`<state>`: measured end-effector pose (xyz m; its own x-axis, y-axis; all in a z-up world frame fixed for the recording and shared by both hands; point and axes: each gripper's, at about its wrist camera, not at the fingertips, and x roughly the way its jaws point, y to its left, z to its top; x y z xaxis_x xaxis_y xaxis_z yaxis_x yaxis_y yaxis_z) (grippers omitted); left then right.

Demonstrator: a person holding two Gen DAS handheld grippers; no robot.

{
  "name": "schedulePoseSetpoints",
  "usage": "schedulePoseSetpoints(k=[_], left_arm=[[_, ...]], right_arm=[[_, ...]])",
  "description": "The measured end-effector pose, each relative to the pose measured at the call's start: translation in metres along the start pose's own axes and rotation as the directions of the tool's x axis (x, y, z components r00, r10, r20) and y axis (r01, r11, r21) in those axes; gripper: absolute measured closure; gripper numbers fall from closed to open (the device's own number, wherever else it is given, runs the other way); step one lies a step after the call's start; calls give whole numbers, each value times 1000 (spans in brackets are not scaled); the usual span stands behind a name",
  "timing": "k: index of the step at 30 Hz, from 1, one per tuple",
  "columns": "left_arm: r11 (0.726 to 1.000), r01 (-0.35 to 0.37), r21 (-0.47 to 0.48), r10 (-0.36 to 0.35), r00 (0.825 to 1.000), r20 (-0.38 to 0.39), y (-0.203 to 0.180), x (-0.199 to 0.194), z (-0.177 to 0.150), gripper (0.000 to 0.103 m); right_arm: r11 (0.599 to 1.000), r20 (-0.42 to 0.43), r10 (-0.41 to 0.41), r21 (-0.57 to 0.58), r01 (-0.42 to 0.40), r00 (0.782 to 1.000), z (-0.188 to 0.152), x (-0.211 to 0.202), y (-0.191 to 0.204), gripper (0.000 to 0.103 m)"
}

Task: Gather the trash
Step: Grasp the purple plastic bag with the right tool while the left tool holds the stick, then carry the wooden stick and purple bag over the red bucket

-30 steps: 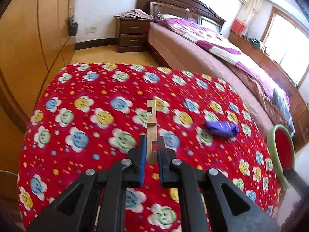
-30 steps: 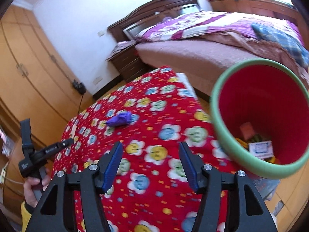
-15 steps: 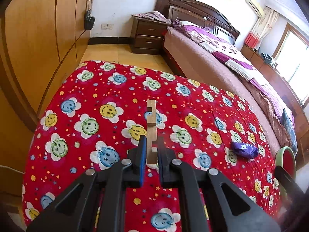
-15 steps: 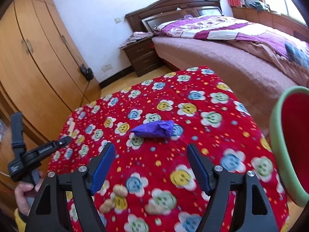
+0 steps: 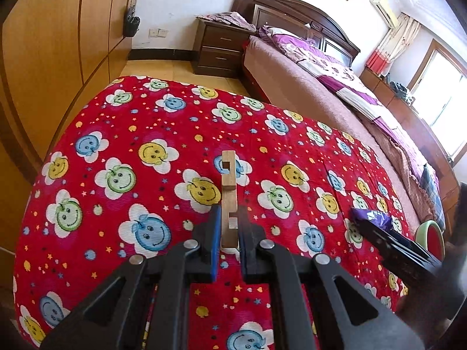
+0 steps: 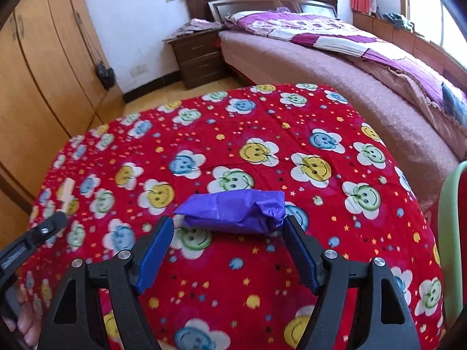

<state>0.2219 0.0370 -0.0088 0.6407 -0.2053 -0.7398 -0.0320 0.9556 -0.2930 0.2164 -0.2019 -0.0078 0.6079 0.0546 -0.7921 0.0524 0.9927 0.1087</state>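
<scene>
Bedroom table under a red smiley-flower cloth (image 6: 233, 116), two hand-held grippers over it.

Your left gripper (image 5: 229, 233) is clamped tight on a notched wooden piece (image 5: 228, 192), which sticks out forward above the cloth. Further right, your right gripper (image 6: 229, 227) stands wide, its blue pads on either side of the crumpled purple wrapper (image 6: 236, 211) lying on the cloth, not pressing it. At the far right edge sits the green-rimmed red bin (image 6: 451, 233).

Crumpled purple wrapper (image 6: 233, 211) flat on red cloth (image 6: 262, 116)
</scene>
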Motion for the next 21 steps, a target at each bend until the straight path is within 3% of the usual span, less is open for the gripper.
schedulePoseSetpoints(k=[9, 11, 21], left_arm=[[1000, 9, 0, -9, 1000, -2, 0, 1, -1, 93], [1000, 11, 2, -11, 1000, -3, 0, 1, -1, 94], [999, 29, 23, -29, 1000, 13, -9, -10, -3, 94]], right_arm=[[1000, 8, -22, 1, 22, 1000, 3, 9, -1, 26], [1000, 14, -28, 4, 28, 1000, 3, 9, -2, 31], [997, 62, 45, 52, -49, 997, -8, -26, -16, 34]])
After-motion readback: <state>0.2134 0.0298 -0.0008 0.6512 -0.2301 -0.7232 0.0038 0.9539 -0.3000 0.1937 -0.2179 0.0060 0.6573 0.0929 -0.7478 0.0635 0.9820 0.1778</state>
